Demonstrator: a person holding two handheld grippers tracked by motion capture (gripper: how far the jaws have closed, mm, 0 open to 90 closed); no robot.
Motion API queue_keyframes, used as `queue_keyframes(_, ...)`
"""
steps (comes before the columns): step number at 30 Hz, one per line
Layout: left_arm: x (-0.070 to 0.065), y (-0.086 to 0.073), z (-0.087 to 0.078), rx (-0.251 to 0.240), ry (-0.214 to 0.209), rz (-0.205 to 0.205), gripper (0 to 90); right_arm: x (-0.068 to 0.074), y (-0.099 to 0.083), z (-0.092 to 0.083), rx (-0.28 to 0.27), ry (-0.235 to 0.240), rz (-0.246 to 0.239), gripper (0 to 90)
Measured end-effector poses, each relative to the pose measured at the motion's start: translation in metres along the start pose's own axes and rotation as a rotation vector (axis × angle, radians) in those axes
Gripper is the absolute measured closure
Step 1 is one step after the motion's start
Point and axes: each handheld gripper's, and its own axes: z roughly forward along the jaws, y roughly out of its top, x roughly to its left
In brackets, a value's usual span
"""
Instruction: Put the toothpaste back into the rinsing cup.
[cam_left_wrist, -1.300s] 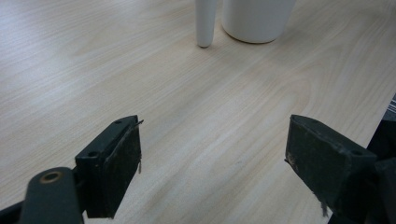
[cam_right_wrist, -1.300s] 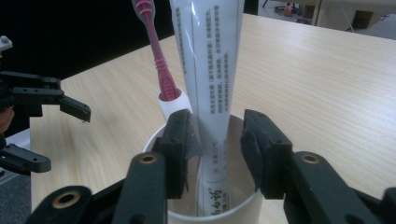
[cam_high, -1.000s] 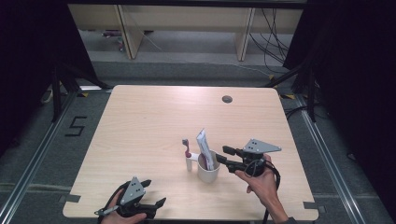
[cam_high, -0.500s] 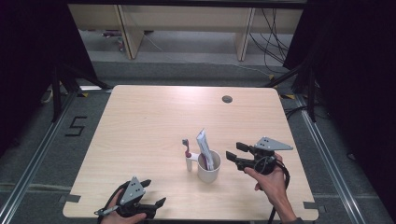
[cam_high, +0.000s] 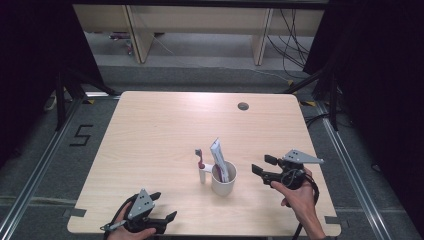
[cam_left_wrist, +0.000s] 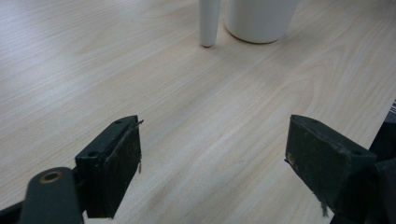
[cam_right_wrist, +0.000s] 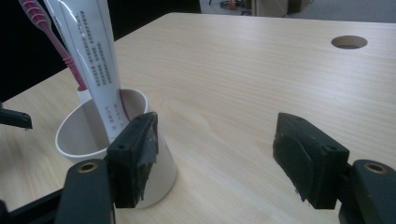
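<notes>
Jaws just spread and empty, the right hand-held gripper (cam_high: 263, 166) sits beside the white ceramic cup (cam_high: 223, 178) holding a white toothpaste tube (cam_high: 219, 159) and pink toothbrush (cam_high: 200, 157), placement apparently done, withdrawal likely next.

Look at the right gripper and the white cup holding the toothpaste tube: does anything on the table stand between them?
Nothing visible does. The right gripper, jaws open, sits just right of the white cup, with bare table between them.
</notes>
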Motion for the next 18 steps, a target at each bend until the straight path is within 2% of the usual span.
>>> queue_keyframes(2, -0.001, 0.000, 0.001, -0.009, -0.004, -0.011, 17.9, -0.001, -0.002, -0.003, 0.015, -0.011, 0.019, 30.3)
queue_keyframes(3, 0.000, 0.000, 0.000, -0.002, -0.002, -0.002, 17.9, -0.002, -0.004, -0.004, 0.021, -0.018, 0.019, 30.2)
queue_keyframes(5, 0.000, 0.000, 0.001, -0.009, -0.004, -0.011, 17.9, -0.003, -0.005, -0.003, 0.007, -0.020, 0.014, 29.8)
queue_keyframes(9, -0.001, 0.000, 0.001, -0.007, -0.002, -0.009, 17.9, -0.007, -0.008, -0.007, 0.025, -0.034, 0.004, 28.6)
queue_keyframes(11, 0.001, 0.000, 0.000, -0.006, -0.001, -0.007, 17.9, -0.007, -0.010, -0.008, 0.026, -0.031, 0.022, 28.2)
queue_keyframes(12, 0.001, 0.000, 0.001, -0.009, -0.002, -0.011, 17.9, -0.006, -0.011, -0.008, 0.027, -0.027, 0.046, 28.0)
queue_keyframes(13, 0.001, 0.000, 0.000, -0.006, 0.000, -0.010, 17.9, -0.008, -0.011, -0.008, 0.033, -0.044, 0.018, 27.9)
queue_keyframes(14, 0.001, -0.001, 0.000, -0.006, 0.002, -0.010, 17.9, -0.009, -0.012, -0.008, 0.025, -0.044, 0.012, 27.8)
queue_keyframes(15, 0.001, -0.001, 0.000, -0.002, 0.006, -0.010, 17.9, -0.007, -0.013, -0.009, 0.043, -0.049, 0.034, 27.7)
queue_keyframes(16, 0.000, -0.001, 0.000, -0.004, 0.004, -0.012, 17.9, -0.009, -0.014, -0.009, 0.040, -0.056, -0.003, 27.5)
queue_keyframes(17, 0.000, -0.001, -0.001, -0.008, 0.006, -0.008, 17.9, -0.009, -0.015, -0.009, 0.043, -0.059, -0.010, 27.4)
queue_keyframes(18, 0.001, -0.001, -0.002, 0.003, 0.012, 0.006, 17.9, -0.007, -0.017, -0.008, 0.049, -0.058, 0.011, 27.5)
